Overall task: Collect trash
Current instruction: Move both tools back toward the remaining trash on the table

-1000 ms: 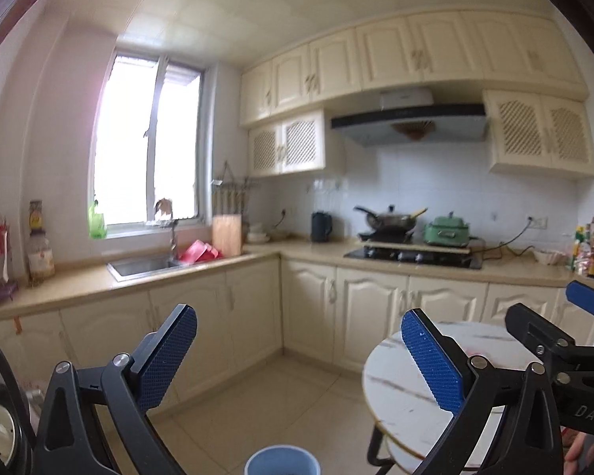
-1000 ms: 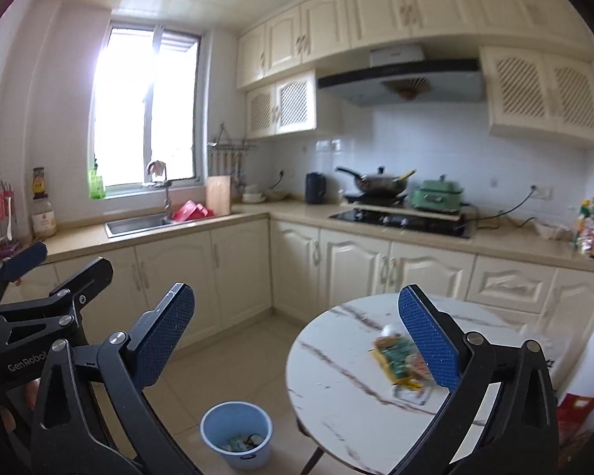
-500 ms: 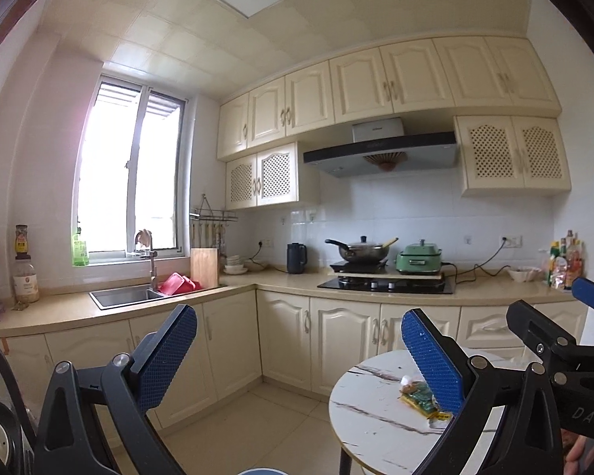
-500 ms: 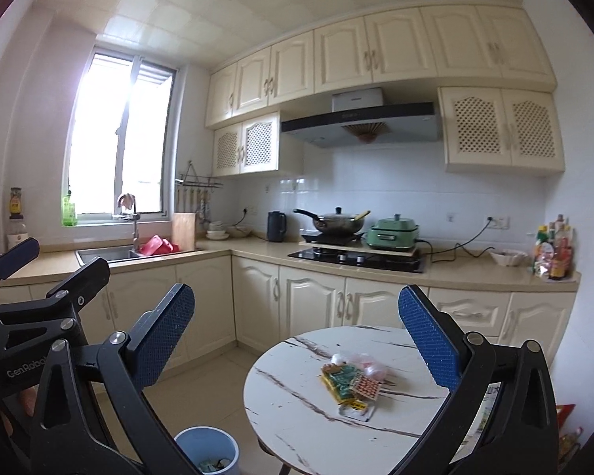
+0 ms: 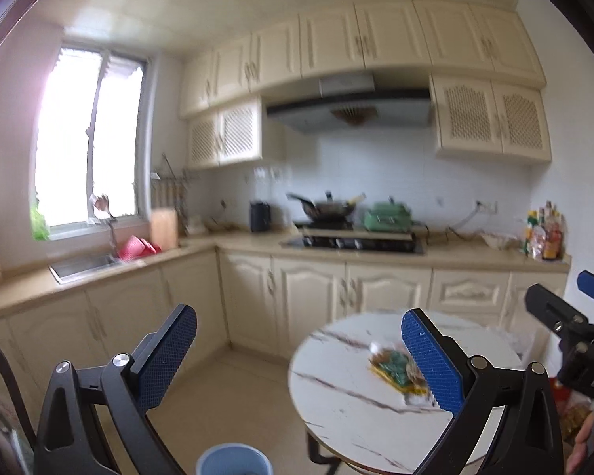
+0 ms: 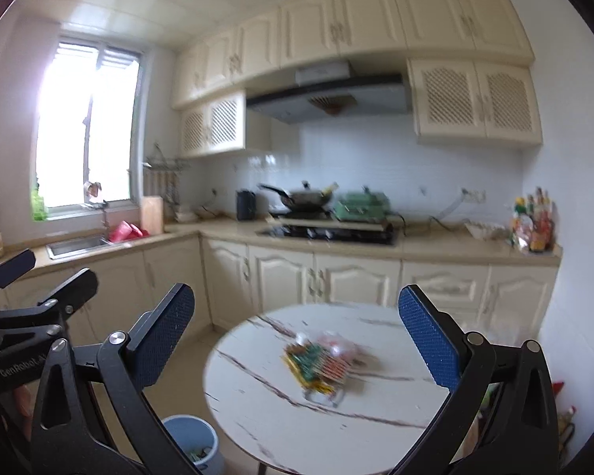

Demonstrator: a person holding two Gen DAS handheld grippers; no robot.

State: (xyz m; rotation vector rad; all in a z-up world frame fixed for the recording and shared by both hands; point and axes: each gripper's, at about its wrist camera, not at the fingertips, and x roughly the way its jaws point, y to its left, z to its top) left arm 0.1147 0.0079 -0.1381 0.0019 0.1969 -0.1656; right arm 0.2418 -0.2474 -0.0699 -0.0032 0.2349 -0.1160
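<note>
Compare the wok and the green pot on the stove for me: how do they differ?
The wok is dark with a long handle sticking out to its left; the green pot is pale green, boxier, with no long handle showing. The wok sits left on the stove, the green pot to its right. Both stand on the cooktop under the hood, side by side, far beyond the round table. Blur hides finer detail.
</note>
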